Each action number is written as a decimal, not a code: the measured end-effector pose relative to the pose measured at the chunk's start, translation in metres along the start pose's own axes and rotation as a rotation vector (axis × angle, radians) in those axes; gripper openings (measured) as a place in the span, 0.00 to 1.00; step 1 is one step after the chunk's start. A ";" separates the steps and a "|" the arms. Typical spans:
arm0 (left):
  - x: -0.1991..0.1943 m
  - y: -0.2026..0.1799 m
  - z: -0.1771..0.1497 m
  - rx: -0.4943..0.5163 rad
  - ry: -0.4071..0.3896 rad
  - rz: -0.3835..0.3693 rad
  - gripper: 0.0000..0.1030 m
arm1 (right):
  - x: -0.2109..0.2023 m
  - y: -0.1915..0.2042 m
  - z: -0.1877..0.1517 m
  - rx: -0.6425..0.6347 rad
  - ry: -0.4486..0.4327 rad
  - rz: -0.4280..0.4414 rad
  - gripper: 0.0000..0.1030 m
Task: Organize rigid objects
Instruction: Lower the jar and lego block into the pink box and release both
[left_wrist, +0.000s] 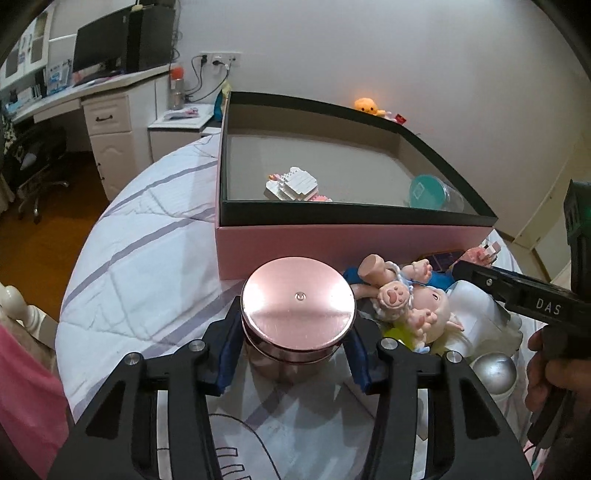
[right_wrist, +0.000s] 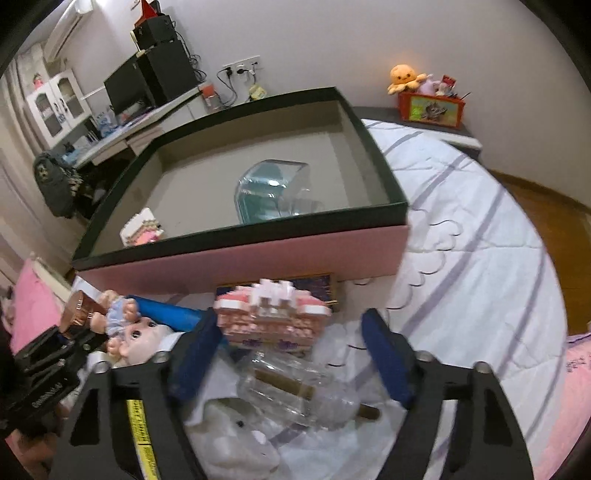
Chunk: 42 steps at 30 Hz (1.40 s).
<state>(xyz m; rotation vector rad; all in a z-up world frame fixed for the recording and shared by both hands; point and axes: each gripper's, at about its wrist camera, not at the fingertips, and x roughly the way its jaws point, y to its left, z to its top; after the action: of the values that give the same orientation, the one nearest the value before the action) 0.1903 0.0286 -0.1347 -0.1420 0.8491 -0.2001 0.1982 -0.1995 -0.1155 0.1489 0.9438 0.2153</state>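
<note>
My left gripper (left_wrist: 295, 325) is shut on a round jar with a rose-gold lid (left_wrist: 298, 306), held upright above the bed in front of the pink box (left_wrist: 332, 243). The box holds a white brick model (left_wrist: 291, 184) and a clear teal-lidded jar (left_wrist: 432, 194). My right gripper (right_wrist: 291, 354) is open, its blue pads either side of a pink-and-white brick model (right_wrist: 271, 319) and above a clear bottle (right_wrist: 295, 387). A doll (left_wrist: 413, 302) lies between the grippers. In the right wrist view the left gripper (right_wrist: 48, 354) holds the jar (right_wrist: 75, 312) at far left.
The striped quilt (left_wrist: 147, 243) covers the bed. A blue item (right_wrist: 166, 312), a dark card (right_wrist: 317, 286) and a white soft toy (right_wrist: 236, 443) lie by the box. A desk (left_wrist: 92, 96) stands back left; a toy box (right_wrist: 432, 105) sits on the headboard shelf.
</note>
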 end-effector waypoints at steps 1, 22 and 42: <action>0.000 0.000 0.001 0.002 0.001 0.000 0.48 | 0.000 0.002 0.001 -0.007 0.002 0.008 0.64; -0.033 0.003 0.010 0.033 -0.061 0.087 0.47 | -0.031 -0.002 0.000 -0.006 -0.070 0.069 0.53; -0.085 -0.026 0.118 0.106 -0.344 0.078 0.47 | -0.076 0.027 0.104 -0.125 -0.291 0.049 0.53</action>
<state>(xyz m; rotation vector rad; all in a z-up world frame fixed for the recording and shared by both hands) 0.2222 0.0280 0.0096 -0.0416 0.4989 -0.1421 0.2367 -0.1958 0.0098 0.0847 0.6358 0.2886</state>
